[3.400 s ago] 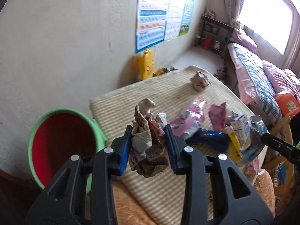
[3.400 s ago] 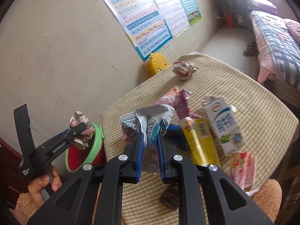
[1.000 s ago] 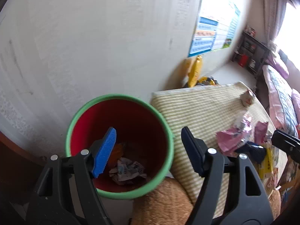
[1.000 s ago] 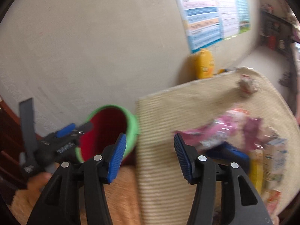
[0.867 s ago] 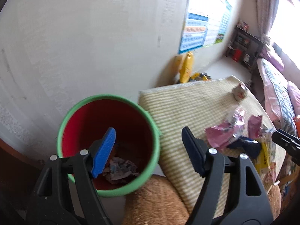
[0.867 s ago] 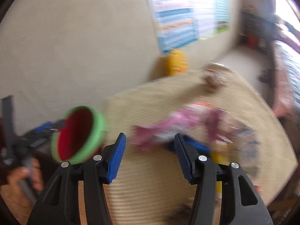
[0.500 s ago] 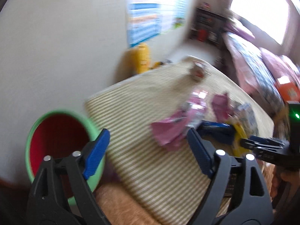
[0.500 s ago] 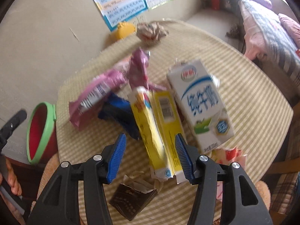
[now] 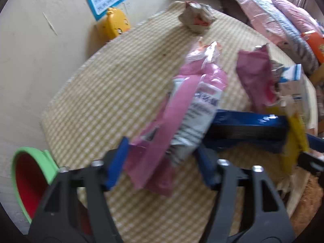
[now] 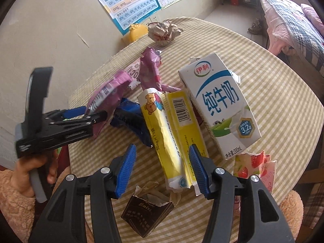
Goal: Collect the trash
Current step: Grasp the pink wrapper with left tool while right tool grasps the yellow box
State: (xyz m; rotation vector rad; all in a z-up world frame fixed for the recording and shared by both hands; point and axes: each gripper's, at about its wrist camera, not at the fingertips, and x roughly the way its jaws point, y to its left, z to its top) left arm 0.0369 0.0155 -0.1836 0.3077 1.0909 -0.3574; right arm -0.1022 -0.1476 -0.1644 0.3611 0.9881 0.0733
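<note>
Trash collection partly done: most litter lies on the checked table (image 10: 273, 93), the bin (image 9: 30, 182) off its edge.

From largest down: a white milk carton (image 10: 220, 105), yellow box (image 10: 172, 133), pink wrapper (image 9: 182, 119), blue packet (image 9: 249, 129), crumpled paper ball (image 9: 195, 19) (farthest away). The left gripper (image 9: 162, 166) has just been closing around the pink wrapper, though blur hides whether it grips. The right gripper (image 10: 162, 168) hovers half-open and empty astride the yellow box.

Upper left, poster (image 10: 129, 2) on wall (image 10: 50, 24), yellow toy (image 10: 135, 32) below it; upper right, bed (image 10: 291, 20); checked tablecloth (image 10: 283, 101) at centre.
</note>
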